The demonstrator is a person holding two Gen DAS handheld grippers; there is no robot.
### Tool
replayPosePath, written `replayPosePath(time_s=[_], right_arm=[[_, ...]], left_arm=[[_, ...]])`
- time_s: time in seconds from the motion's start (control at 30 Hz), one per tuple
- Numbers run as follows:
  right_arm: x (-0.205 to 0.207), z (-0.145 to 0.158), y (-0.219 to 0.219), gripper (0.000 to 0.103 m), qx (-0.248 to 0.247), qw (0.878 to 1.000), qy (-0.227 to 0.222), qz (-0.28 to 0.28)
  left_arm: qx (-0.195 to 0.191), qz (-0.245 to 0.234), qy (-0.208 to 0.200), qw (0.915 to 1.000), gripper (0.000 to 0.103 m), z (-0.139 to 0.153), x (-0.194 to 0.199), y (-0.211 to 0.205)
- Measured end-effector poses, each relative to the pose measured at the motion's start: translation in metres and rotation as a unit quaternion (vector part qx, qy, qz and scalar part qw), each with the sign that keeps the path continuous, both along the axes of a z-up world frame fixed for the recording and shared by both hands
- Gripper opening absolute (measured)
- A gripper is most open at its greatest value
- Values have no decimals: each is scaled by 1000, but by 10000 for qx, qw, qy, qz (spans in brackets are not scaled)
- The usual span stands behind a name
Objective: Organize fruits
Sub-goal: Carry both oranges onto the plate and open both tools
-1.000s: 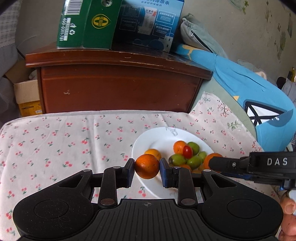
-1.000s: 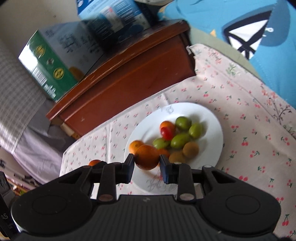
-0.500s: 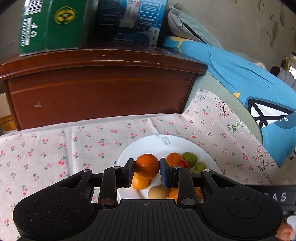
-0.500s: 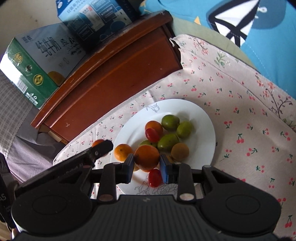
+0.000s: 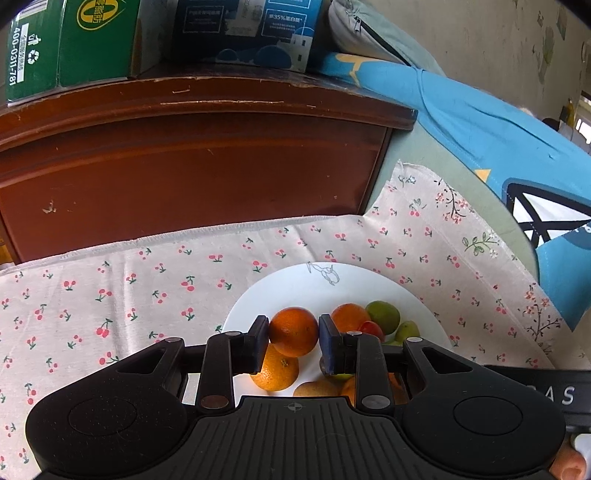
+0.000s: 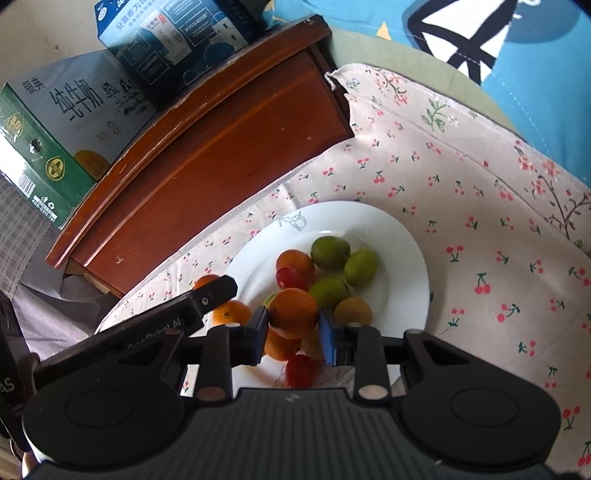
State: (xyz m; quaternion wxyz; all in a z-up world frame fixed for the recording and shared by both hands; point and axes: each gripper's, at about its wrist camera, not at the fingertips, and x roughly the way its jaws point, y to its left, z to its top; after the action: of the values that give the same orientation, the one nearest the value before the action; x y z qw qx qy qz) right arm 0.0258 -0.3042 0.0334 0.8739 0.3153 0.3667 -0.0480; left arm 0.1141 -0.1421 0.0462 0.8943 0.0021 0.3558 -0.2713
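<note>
My left gripper (image 5: 293,338) is shut on an orange (image 5: 293,331) and holds it above the near left part of a white plate (image 5: 321,284). My right gripper (image 6: 293,325) is shut on another orange (image 6: 294,313) above the plate's (image 6: 402,254) near side. The plate holds oranges, green fruits (image 6: 330,253), red cherry tomatoes (image 6: 290,277) and a brown kiwi (image 6: 352,311). The left gripper's finger (image 6: 207,297) shows in the right wrist view, over the plate's left rim with its orange (image 6: 204,281) behind it.
The plate lies on a cherry-print cloth (image 5: 110,288). A brown wooden cabinet (image 5: 192,155) stands right behind it, with a green carton (image 5: 74,40) and a blue carton (image 5: 240,29) on top. Blue fabric (image 5: 517,147) lies to the right.
Both grippers have moved forward over the plate, each still holding its orange. The left gripper came in from the plate's left edge; the plate now fills more of both views.
</note>
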Motion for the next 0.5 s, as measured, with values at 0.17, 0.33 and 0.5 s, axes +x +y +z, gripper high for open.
replayPosePath(time_s=[0.17, 0.33, 0.5], right_arm=[[1, -2, -2, 33, 14, 9999, -45, -93], [1, 3, 1, 37, -158, 9998, -100, -30], [-3, 9, 3, 46, -294, 9994, -180, 14]], left_arm=[[12, 85, -113, 9999, 45, 10, -4, 0], [94, 413, -362, 9984, 73, 28, -13, 8], [142, 549, -360, 9977, 81, 41, -23, 17]])
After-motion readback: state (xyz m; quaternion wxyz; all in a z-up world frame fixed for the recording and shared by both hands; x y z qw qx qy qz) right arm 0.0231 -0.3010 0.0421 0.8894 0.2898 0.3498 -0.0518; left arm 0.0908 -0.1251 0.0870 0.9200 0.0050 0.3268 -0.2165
